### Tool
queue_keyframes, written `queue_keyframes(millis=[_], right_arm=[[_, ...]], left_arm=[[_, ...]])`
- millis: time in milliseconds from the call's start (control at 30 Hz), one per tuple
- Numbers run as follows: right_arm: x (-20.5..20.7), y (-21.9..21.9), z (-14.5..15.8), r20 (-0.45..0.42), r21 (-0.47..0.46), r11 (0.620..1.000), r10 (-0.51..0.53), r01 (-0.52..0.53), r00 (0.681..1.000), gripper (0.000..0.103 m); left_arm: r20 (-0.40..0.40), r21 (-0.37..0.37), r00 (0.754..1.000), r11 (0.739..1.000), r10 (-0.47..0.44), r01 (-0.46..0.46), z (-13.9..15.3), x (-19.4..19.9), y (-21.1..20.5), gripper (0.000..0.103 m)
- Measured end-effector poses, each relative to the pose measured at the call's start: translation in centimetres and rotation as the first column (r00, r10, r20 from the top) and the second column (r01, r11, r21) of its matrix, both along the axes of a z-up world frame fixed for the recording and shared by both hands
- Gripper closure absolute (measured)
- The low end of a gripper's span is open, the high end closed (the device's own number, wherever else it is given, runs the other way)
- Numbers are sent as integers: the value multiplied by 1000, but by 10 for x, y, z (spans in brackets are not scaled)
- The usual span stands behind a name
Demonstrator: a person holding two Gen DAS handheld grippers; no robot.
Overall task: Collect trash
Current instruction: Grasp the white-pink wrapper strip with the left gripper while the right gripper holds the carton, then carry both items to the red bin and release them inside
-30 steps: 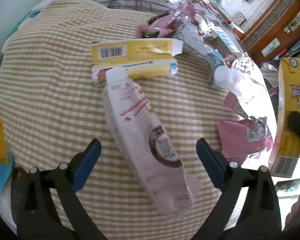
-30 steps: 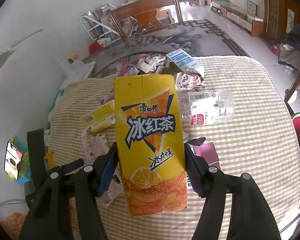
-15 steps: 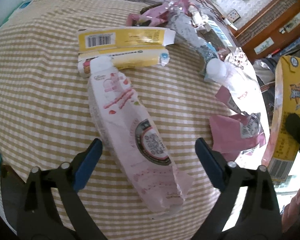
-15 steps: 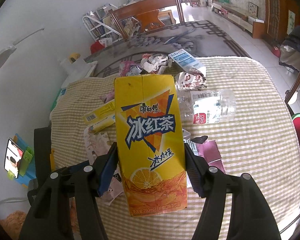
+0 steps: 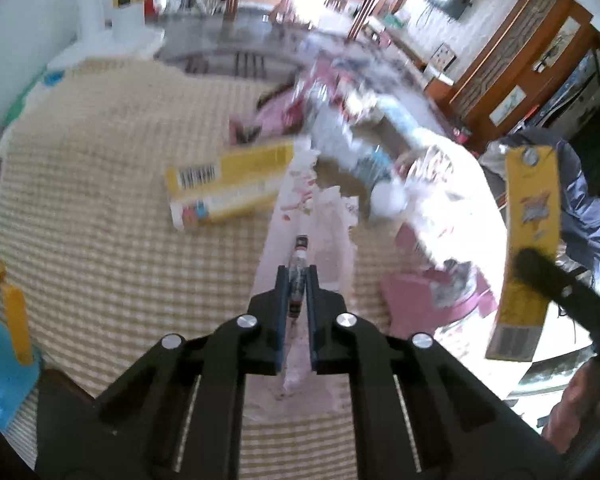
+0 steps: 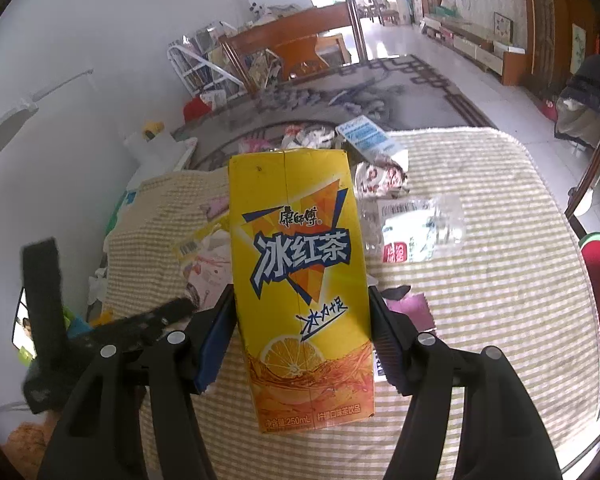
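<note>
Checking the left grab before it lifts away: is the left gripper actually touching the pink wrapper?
Touching. In the left wrist view the left gripper is shut on the pink wrapper, a fold of it pinched between the blue pads.

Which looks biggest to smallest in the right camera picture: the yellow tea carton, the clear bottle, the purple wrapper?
1. Tea carton: it looks biggest, but it is held close to the camera, so that is partly nearness.
2. Clear bottle, lying on the cloth.
3. Purple wrapper, partly hidden.
</note>
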State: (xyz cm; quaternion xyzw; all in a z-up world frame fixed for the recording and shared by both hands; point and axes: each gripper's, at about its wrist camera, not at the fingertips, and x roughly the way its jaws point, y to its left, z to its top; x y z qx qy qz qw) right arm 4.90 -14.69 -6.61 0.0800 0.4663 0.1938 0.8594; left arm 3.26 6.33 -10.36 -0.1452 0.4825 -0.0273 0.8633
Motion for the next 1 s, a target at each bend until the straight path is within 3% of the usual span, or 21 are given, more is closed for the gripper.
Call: queue_keyframes(millis=[167, 600, 1000], right_arm=[[-1, -4, 5, 15, 5, 1000, -9, 9, 1000, 42], [2, -34, 9, 45, 19, 997, -72, 71, 996, 42], [13, -98, 15, 70, 10, 988, -155, 155, 985, 42]], left_arm=[[39, -24, 999, 1000, -10, 11, 18, 2, -1, 96], [123, 1, 990, 998, -68, 69, 51, 4, -31, 96], [154, 25, 976, 988, -157, 155, 65, 25, -96, 96]])
